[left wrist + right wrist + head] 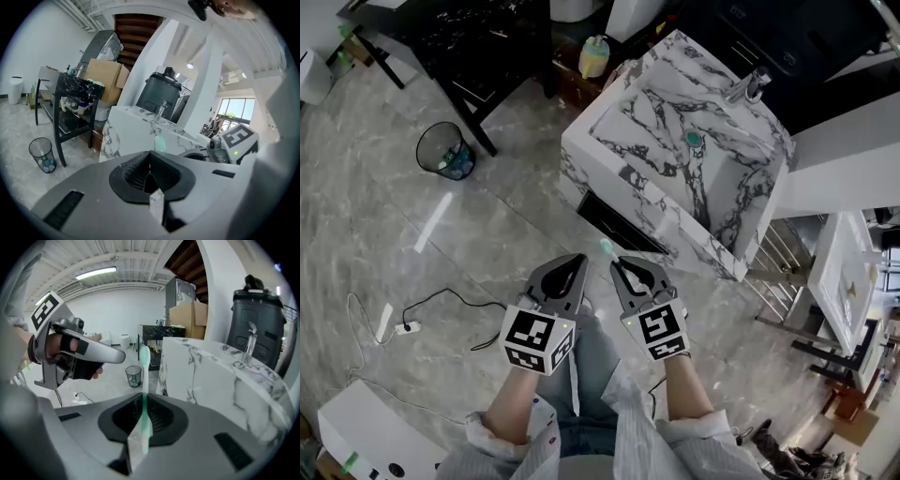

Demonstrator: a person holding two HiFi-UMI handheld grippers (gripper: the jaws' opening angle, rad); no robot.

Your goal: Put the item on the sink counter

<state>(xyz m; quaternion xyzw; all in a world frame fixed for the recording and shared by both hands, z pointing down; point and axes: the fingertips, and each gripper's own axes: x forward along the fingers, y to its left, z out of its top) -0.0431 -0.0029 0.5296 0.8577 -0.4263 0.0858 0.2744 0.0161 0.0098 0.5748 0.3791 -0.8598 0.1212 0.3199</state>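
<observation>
A green-and-white toothbrush (144,376) stands upright between the closed jaws of my right gripper (142,401); its bristle head (606,247) pokes out ahead of the right gripper (619,265) in the head view. Beside it, my left gripper (578,261) is shut with nothing in it; in its own view the left gripper (150,161) has its pads meeting and the toothbrush head (160,143) shows just beyond. The marble sink counter (609,122) stands ahead and to the right, a short gap from both grippers, with a chrome faucet (748,86) at its far side.
A mesh waste bin (445,150) sits on the floor to the left beside a black table (478,47). A cable with a power strip (408,327) lies on the floor at left. A white box (366,436) is at bottom left, a towel rack (848,272) at right.
</observation>
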